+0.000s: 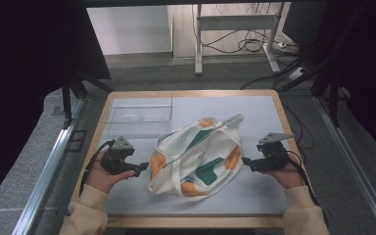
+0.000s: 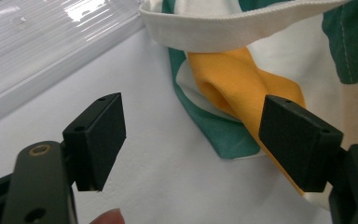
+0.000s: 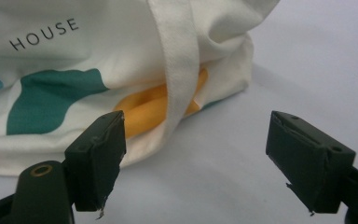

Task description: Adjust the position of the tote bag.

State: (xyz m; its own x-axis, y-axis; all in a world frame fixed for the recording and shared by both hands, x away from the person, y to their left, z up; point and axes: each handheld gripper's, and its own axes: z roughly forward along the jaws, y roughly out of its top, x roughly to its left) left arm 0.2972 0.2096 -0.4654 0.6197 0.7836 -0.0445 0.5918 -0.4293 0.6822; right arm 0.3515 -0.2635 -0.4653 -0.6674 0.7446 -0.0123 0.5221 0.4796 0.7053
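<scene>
High view, tote bag (image 1: 196, 156): slumped mid-surface, near a clear tray (image 1: 139, 113).
Left tongs (image 1: 141, 168): wide open, empty, beside the bag.
Right tongs (image 1: 247, 161): same, opposite side.
Risk: pinching one loose cloth layer or the strap (image 3: 179, 70), so the bag likely sags.

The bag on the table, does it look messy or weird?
A bit messy. The cloth bag lies crumpled and askew in the middle of the table, with one strap draped loosely over its side. Nothing looks torn or spilled. The left gripper and right gripper wait open beside it.
</scene>
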